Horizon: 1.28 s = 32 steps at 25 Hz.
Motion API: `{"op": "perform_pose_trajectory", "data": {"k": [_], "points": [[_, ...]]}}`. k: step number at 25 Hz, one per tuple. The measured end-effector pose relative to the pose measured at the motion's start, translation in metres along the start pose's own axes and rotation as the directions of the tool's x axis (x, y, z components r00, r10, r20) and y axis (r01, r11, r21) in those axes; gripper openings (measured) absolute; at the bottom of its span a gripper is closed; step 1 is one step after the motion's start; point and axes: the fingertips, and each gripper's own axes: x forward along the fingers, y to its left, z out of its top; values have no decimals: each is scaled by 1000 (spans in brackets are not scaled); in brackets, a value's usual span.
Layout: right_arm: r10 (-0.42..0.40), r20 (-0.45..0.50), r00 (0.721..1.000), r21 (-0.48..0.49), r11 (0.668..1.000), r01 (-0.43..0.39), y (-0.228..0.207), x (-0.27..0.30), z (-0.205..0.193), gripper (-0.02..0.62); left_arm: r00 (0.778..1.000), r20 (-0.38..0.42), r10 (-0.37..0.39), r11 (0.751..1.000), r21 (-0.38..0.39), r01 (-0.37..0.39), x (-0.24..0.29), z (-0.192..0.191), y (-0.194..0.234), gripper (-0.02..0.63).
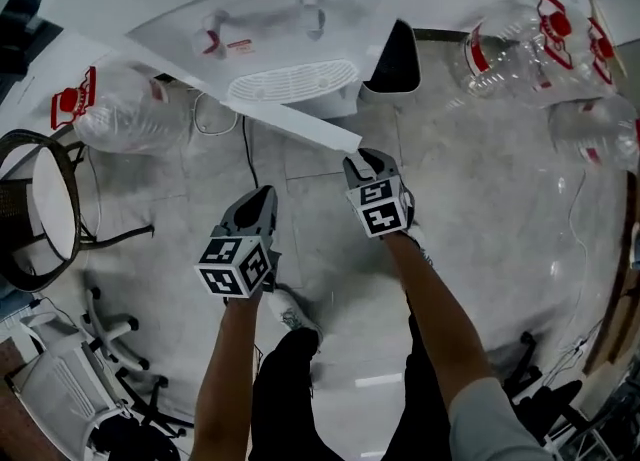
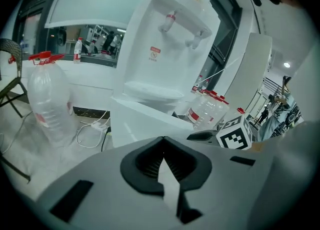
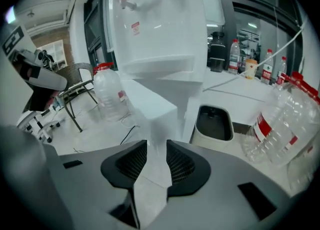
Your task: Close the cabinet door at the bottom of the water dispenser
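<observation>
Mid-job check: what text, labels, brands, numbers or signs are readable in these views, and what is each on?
No text is legible in any view.
Red sticker on the water dispenser: too small to read.
Red labels on the water bottles: blurred, unreadable.
Marker cubes: black-and-white patterns only, no words.
</observation>
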Motion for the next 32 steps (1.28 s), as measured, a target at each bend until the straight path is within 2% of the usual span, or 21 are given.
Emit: {"op": "perform_pose_trajectory", "data": {"k": [2,7,11,17,23,28,32], "points": [[16,13,1000,-47,999,-15,-18,7,16,162,1000,4,9,1000,5,-9,16,9,-8,17],[40,51,998,-88,995,-35,-49,13,40,172,999,12,31,1000,-7,-31,41,21,-25,17],[64,36,997,-162,985,-58,-62,26,56,170,997,25,71,997,-44,-70,52,27,-29,17],[66,18,998,-222,973,-61,-89,37,66,163,994,29,101,994,-42,-100,66,35,-39,17],[64,-55,996,-314,946,-78,-115,49,76,158,989,10,148,987,-70,-147,66,34,-39,17],[74,-109,991,-342,934,-107,-133,29,74,157,985,-15,174,984,-43,-175,54,42,-55,17],[127,-101,987,-289,946,-151,-144,-13,95,155,974,-6,226,974,-11,-226,24,70,-68,17]]}}
